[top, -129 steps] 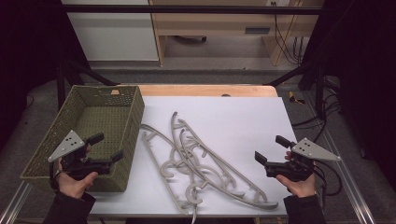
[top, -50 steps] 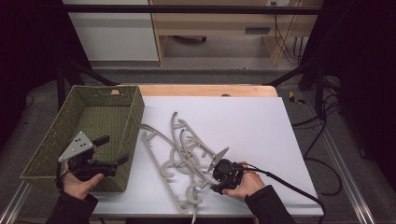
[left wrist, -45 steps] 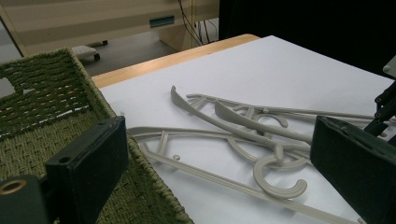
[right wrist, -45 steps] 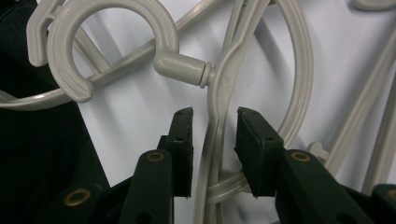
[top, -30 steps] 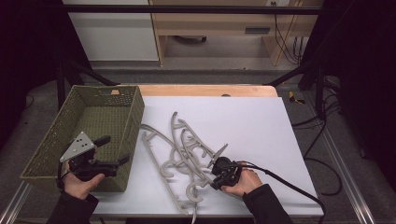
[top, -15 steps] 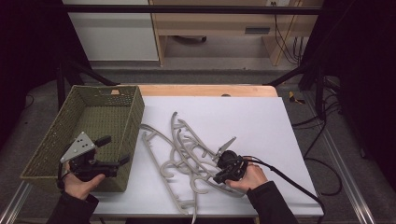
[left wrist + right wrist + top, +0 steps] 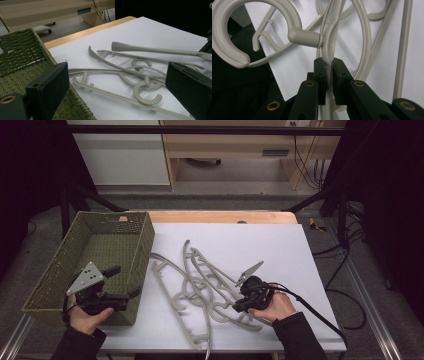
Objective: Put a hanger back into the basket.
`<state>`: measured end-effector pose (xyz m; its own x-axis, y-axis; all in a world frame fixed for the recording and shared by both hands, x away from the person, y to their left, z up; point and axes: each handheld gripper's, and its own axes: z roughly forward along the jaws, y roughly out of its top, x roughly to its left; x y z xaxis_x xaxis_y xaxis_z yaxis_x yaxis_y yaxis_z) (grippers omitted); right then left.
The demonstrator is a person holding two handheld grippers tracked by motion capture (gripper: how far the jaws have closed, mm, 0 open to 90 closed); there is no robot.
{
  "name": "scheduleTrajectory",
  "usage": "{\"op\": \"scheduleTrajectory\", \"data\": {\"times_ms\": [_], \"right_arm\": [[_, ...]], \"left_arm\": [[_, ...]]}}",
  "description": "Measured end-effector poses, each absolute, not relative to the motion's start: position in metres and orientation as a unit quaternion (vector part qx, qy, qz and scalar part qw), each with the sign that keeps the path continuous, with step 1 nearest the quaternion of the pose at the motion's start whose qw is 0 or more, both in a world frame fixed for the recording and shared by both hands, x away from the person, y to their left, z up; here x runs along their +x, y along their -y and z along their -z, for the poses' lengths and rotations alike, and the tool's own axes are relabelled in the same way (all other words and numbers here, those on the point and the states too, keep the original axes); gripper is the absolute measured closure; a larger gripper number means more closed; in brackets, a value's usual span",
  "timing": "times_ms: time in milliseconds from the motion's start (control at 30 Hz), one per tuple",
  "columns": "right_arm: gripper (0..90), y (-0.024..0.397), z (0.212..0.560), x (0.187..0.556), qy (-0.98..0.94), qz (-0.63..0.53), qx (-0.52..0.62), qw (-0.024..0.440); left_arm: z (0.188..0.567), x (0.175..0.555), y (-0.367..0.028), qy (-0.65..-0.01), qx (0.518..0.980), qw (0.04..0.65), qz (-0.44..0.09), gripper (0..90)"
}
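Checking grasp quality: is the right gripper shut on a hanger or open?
Shut on it. The right gripper has both pads pressed against the hanger just below its hook.

tool (image 7: 120,87) open | hangers (image 7: 140,75) on table (image 7: 162,32) | basket (image 7: 22,55) left

Plastic hangers, a woven basket, a white sheet on wood

The hangers (image 7: 200,290) look like smooth grey-beige plastic with a soft shine. The basket (image 7: 100,250) is rough woven green fibre. The table cover (image 7: 300,245) is matt white, over a wooden edge (image 7: 220,216).
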<state>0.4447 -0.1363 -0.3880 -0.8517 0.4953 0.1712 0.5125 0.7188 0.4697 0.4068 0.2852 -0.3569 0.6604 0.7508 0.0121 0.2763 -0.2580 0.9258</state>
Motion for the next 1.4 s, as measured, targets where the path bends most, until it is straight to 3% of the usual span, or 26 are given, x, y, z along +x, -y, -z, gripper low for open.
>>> {"op": "scheduleTrajectory", "data": {"times_ms": [333, 700, 1400], "right_arm": [[82.8, 0.145, 0.366, 0.442, 0.927, 0.278, -0.253, 0.009], [82.8, 0.137, 0.355, 0.442, 0.935, 0.295, -0.195, 0.025], [82.8, 0.125, 0.353, 0.439, 0.947, 0.281, -0.144, 0.068]], "left_arm": [[0.351, 0.402, -0.274, -0.31, 0.775, 0.498, -0.236, 5.2], [0.348, 0.398, -0.237, -0.247, 0.82, 0.463, -0.228, 5.4], [0.345, 0.401, -0.162, -0.109, 0.9, 0.352, -0.233, 8.1]]}}
